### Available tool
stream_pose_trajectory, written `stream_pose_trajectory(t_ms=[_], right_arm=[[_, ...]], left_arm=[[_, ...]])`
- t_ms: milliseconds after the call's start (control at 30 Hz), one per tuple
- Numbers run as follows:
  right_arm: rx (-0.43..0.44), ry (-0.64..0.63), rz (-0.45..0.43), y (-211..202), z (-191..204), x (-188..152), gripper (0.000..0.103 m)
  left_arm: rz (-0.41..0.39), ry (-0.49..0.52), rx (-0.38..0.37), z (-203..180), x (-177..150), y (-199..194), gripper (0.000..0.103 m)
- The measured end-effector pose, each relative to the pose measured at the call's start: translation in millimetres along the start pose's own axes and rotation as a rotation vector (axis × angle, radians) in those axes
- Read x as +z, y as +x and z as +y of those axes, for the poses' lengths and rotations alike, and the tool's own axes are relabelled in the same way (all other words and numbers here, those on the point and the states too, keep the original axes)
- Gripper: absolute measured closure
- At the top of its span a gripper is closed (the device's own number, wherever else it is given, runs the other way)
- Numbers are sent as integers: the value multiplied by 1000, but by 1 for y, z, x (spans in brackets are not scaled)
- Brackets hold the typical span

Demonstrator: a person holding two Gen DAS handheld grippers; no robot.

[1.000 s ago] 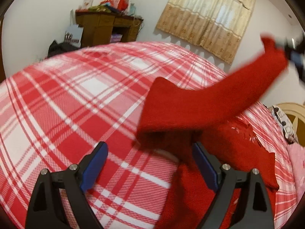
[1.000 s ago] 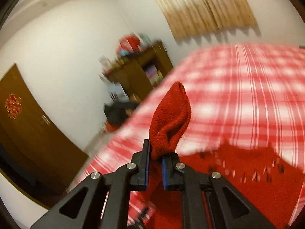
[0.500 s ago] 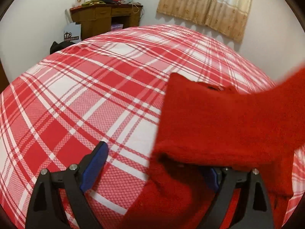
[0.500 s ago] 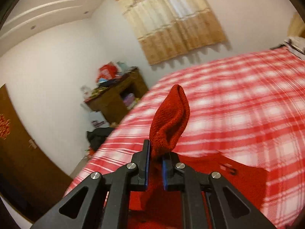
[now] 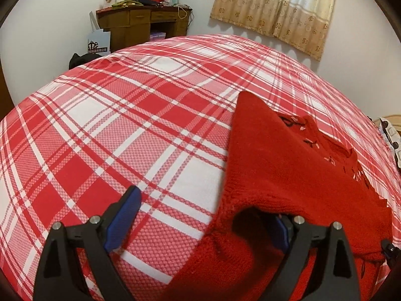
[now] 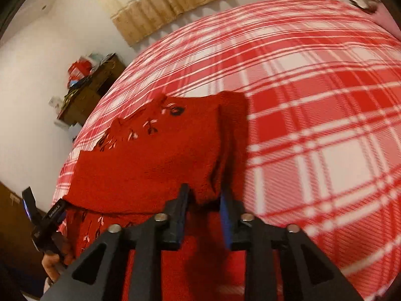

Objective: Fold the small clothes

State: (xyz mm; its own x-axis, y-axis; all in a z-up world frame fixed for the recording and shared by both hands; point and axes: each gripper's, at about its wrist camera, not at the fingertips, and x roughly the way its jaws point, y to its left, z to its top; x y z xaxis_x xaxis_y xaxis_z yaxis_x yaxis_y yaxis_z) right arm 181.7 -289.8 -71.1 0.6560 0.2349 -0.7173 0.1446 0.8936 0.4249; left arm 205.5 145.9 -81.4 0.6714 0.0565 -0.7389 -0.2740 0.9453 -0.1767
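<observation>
A red knitted sweater (image 5: pixel 288 165) with small embroidered flowers lies on the red and white plaid bed (image 5: pixel 125 125). One sleeve is folded across its body. My left gripper (image 5: pixel 203 215) is wide open at the sweater's near left edge; its right finger is under the folded knit. In the right wrist view the sweater (image 6: pixel 155 155) fills the lower left. My right gripper (image 6: pixel 204 195) is partly open, its jaws either side of the sleeve end, which rests on the sweater. The left gripper (image 6: pixel 37 213) shows at the far left there.
A wooden desk (image 5: pixel 140 22) piled with clutter stands against the far wall, with a paper bag (image 5: pixel 99 42) and a dark bundle beside it. A beige curtain (image 5: pixel 275 10) hangs at the back. Bed linen (image 5: pixel 391 135) lies at the right edge.
My right gripper carried the lifted sleeve down and across the sweater, laid it flat, and its jaws parted. The left gripper stayed open at the sweater's edge.
</observation>
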Motion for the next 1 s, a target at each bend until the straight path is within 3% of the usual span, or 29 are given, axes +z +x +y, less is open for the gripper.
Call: stream_pose_trajectory(t_ms=[167, 300, 467, 533, 600, 733, 867, 967, 1000], right_arm=[[-123, -13, -98, -33, 4, 8, 74], [-132, -142, -182, -56, 42, 10, 74], [-185, -319, -181, -21, 90, 18, 75], [-195, -309, -156, -1, 90, 22, 81], [-205, -284, -136, 14, 86, 27, 81], [-261, -230, -68, 48, 66, 25, 81], [-246, -214, -91, 49, 60, 23, 81], [-235, -209, -97, 50, 58, 23, 81], [-227, -203, -100, 49, 57, 23, 81]], left_arm=[[-1, -5, -6, 1, -1, -2, 9], [-15, 17, 32, 5, -7, -17, 9], [-81, 97, 33, 7, -8, -52, 9], [-138, 116, 46, 3, 6, -63, 9], [-165, 125, 60, -2, 23, -62, 9], [-143, 174, 82, -30, 55, -27, 8], [-112, 242, 73, -60, 59, 13, 8], [-107, 269, 174, -64, 56, 35, 8], [-71, 244, 198, -58, 58, 47, 8]])
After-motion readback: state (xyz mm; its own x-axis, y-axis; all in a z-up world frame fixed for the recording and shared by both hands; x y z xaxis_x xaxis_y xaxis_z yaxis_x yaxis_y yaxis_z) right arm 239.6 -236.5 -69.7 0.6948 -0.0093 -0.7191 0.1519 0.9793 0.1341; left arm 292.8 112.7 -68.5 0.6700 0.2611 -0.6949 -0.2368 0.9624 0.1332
